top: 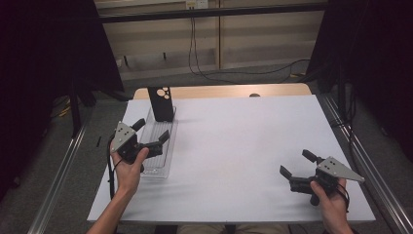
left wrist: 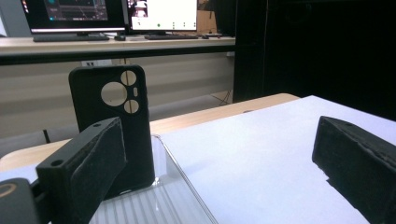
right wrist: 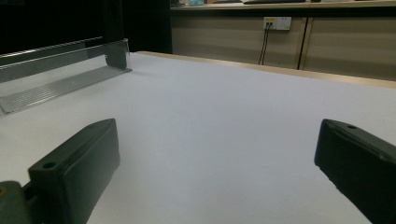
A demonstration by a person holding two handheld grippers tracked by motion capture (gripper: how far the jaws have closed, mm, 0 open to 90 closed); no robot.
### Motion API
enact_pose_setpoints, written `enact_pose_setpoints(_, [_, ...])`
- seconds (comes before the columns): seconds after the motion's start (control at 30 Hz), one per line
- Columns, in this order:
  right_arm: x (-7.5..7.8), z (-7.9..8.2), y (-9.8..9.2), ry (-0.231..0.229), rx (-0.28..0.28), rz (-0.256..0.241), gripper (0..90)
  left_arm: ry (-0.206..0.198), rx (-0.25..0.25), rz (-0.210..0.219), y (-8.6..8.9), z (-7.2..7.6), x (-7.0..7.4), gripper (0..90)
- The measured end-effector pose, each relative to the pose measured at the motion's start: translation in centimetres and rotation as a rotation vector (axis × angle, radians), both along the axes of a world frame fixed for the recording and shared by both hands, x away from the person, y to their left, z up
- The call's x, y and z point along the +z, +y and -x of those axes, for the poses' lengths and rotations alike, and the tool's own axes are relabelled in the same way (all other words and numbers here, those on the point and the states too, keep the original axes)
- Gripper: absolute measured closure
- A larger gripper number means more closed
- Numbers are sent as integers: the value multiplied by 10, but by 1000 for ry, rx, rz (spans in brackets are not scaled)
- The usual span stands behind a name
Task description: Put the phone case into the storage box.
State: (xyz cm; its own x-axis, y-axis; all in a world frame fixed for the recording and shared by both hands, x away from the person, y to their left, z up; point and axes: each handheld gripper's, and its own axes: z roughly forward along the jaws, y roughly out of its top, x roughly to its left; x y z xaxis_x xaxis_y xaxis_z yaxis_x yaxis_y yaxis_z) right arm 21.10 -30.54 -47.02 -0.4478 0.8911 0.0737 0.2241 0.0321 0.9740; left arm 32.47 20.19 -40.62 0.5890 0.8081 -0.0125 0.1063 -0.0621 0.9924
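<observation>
1. Jaws spread wide on both: our left gripper (top: 152,130) hovers over the clear tray (top: 163,168), right gripper (top: 298,163) over bare bench (top: 243,146).
2. We see the black phone case (top: 161,103) upright at the tray's far end, ahead of the left jaws.

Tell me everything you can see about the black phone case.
The black phone case looks like matte soft plastic or rubber, empty, with one large round camera cutout and smaller ones beside it. It stands upright at the far end of the clear ribbed tray. The left gripper, jaws open, is near it, not touching.
</observation>
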Motion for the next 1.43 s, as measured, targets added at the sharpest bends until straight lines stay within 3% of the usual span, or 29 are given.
enact_pose_setpoints(0.07, [0, 0, 0, -2, -1, 2, 0, -14, 0, -23, 1, 6, -1, 28])
enact_pose_setpoints(0.13, [0, 0, 0, 1, 1, 1, 0, 5, -3, 10, 2, 10, -3, 28])
enact_pose_setpoints(0.43, [1, 1, 0, -4, -7, -2, 0, 6, 9, -5, 12, 28, -17, 28])
enact_pose_setpoints(0.53, [1, 1, 0, -3, -4, -1, 0, 20, 4, 11, 17, 35, -22, 28])
enact_pose_setpoints(0.6, [1, 1, 0, -6, -6, 0, 0, 21, 26, 30, 19, 39, -28, 28])
enact_pose_setpoints(0.87, [1, 2, -1, -9, -13, -4, 0, 44, 16, 6, 25, 51, -39, 28])
enact_pose_setpoints(1.13, [2, 4, -3, -25, -14, 13, 0, 70, 65, 1, 36, 67, -44, 29])
enact_pose_setpoints(1.17, [1, 4, -2, -29, -20, 14, 0, 67, 79, 17, 35, 68, -45, 31])
enact_pose_setpoints(1.23, [0, 4, -2, -27, -17, 19, 0, 57, 77, 3, 37, 70, -45, 36])
enact_pose_setpoints(1.3, [0, 4, -2, -25, -17, 25, 0, 56, 65, 36, 37, 70, -43, 40])
enact_pose_setpoints(1.43, [-1, 4, -4, -26, -30, 19, 0, 66, 76, 43, 37, 70, -44, 39])
